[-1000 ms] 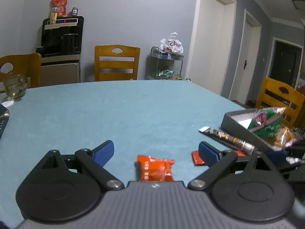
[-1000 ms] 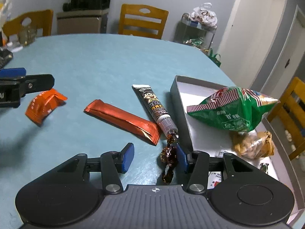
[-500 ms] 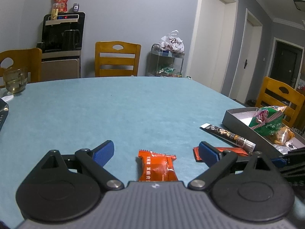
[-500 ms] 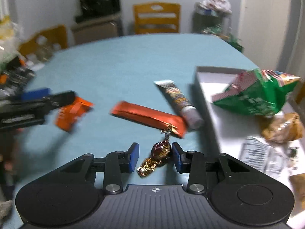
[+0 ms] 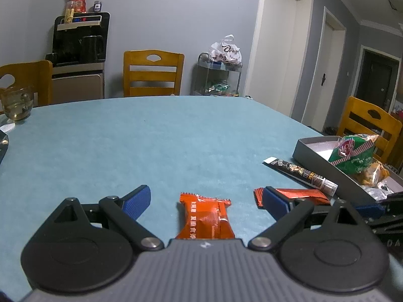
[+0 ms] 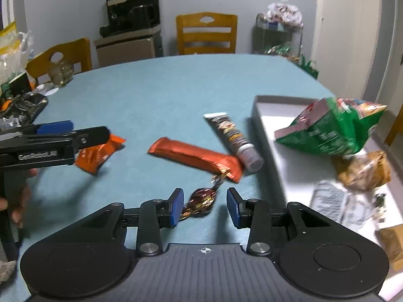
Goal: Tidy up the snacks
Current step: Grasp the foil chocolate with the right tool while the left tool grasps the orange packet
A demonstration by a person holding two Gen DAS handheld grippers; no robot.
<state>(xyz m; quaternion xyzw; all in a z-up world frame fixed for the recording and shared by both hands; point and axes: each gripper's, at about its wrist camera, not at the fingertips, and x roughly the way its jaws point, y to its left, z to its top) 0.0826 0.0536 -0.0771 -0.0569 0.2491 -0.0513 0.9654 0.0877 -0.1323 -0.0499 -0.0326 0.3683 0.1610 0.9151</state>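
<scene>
A foil-wrapped chocolate candy [image 6: 201, 201] lies between the pads of my right gripper [image 6: 204, 209]. It touches the left pad, and a gap shows before the right pad. My left gripper [image 5: 205, 197] is open over the blue table, an orange packet [image 5: 205, 219] lying between its fingers. From the right wrist view the left gripper [image 6: 85, 129] hovers above that orange packet [image 6: 97, 154]. An orange-red bar [image 6: 196, 156] and a dark tube snack [image 6: 231, 136] lie beside the grey box [image 6: 267, 130]. The box holds a green bag [image 6: 335, 130] and other snacks.
A glass cup [image 5: 16, 103] stands at the table's far left, near a black tray of clutter [image 6: 22, 108]. Wooden chairs [image 5: 152, 73] ring the table. A person's hand [image 6: 17, 201] holds the left gripper. The box sits close to the table's right edge.
The right gripper's jaws narrowed around the candy, which now sits against the left pad instead of the right. The right view tilted and swung. The left gripper barely moved.
</scene>
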